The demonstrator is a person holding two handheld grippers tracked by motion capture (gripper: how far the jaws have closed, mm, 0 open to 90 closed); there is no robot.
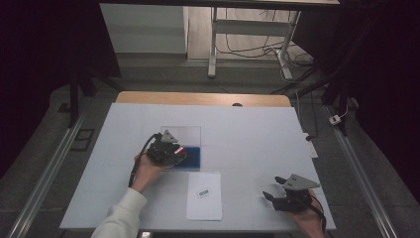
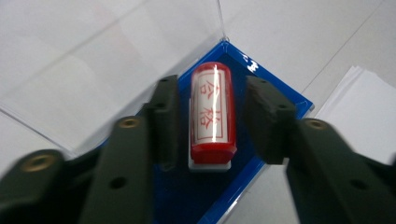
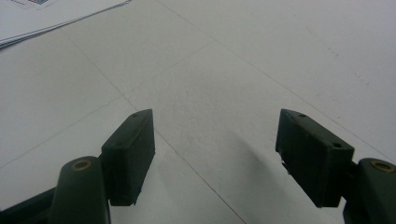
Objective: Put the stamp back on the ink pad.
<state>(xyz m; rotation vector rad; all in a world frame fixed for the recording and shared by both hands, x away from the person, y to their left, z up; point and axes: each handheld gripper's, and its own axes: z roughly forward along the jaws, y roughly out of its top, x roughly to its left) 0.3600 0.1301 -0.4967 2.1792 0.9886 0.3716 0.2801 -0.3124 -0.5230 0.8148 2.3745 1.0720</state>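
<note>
The white tabletop (image 1: 247,134) takes up most of the high view, with a strip of bare wood along its far edge. A person's left forearm in a white sleeve (image 1: 121,215) comes in from the bottom left, and the right hand (image 1: 309,223) sits at the bottom right corner of the tabletop.

Near the front edge, about midway across, lies a stack of white paper sheets (image 1: 204,196) with a small printed label on the top sheet. Just beyond it stands a clear plastic box (image 1: 181,133) with a blue base (image 2: 187,196), its transparent lid raised behind.

The left hand-held gripper (image 1: 171,148) is over that blue base. In the left gripper view its jaws stand a little apart on either side of a red stamp (image 2: 211,116) that lies on its side in the box; the stamp has a white face with red characters and a white end piece. A narrow gap shows between each jaw and the stamp, so the jaws flank it without clamping it.

The right hand-held gripper (image 1: 275,188) is well apart from the box, near the front right, with its jaws spread wide over bare tabletop and nothing between them.
</note>
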